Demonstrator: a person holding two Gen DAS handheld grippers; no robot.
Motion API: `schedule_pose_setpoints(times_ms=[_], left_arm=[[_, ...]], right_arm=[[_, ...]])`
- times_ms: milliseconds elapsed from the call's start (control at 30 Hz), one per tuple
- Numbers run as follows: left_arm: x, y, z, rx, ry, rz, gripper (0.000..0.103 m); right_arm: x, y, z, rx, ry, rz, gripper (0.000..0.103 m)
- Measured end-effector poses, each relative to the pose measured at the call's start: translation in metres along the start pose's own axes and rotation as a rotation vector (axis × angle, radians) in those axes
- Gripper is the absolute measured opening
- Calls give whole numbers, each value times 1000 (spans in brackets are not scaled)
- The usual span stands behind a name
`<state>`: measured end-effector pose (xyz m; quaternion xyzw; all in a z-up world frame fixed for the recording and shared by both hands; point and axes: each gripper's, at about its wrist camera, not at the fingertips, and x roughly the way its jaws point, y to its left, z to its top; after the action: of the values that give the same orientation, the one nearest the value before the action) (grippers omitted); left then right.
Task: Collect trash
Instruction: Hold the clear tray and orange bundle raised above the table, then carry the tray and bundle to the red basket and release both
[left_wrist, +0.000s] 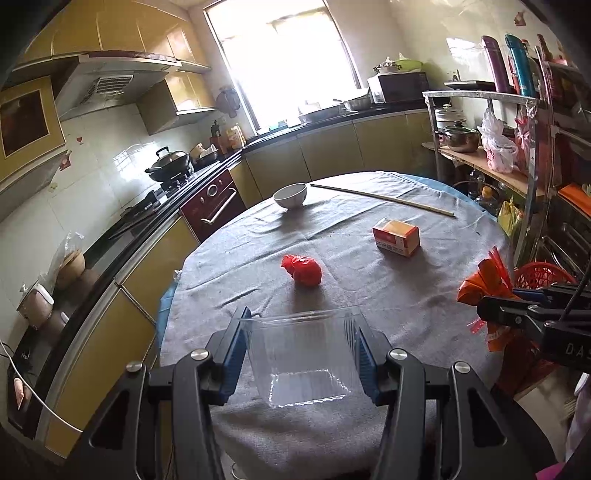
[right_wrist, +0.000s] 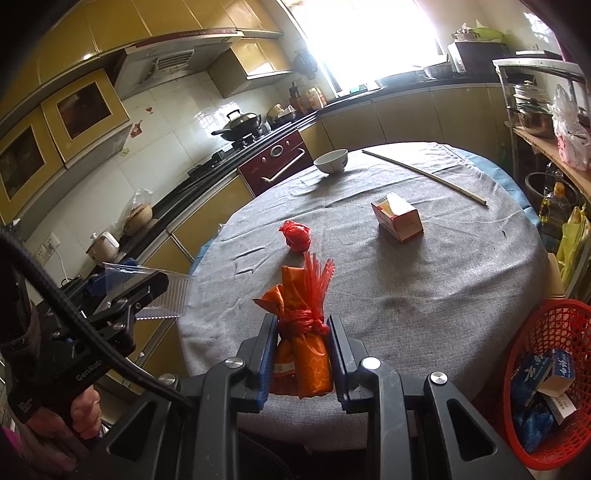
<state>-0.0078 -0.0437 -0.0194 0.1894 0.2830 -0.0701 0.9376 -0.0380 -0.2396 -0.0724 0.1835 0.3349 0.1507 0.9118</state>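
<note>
My left gripper (left_wrist: 301, 325) is shut on a clear plastic container (left_wrist: 306, 358) and holds it above the near edge of the round table (left_wrist: 369, 295); it also shows in the right wrist view (right_wrist: 155, 291). My right gripper (right_wrist: 302, 321) is shut on an orange wrapped package tied with red plastic (right_wrist: 301, 343), also seen in the left wrist view (left_wrist: 487, 284). A crumpled red bag (left_wrist: 302, 270) (right_wrist: 295, 236) and a small orange carton (left_wrist: 396, 236) (right_wrist: 397, 217) lie on the grey tablecloth.
A white bowl (left_wrist: 290, 195) and a long stick (left_wrist: 384, 199) lie at the table's far side. A red mesh basket (right_wrist: 546, 387) holding boxes stands on the floor at right. Kitchen counters run along the left, shelves on the right.
</note>
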Motion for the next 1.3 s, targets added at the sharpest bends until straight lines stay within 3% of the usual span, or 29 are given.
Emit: schedule_pose_setpoints(times_ms=[967, 1167, 1300], left_arm=[[0, -46, 13, 107, 4, -31, 55], [5, -64, 22, 123, 19, -94, 55], [14, -82, 31, 133, 33, -178, 55]], right_arm=[[-26, -39, -9, 95, -55, -6, 29], [-37, -56, -13, 132, -72, -26, 29], [-47, -75, -18, 171, -88, -48, 29]])
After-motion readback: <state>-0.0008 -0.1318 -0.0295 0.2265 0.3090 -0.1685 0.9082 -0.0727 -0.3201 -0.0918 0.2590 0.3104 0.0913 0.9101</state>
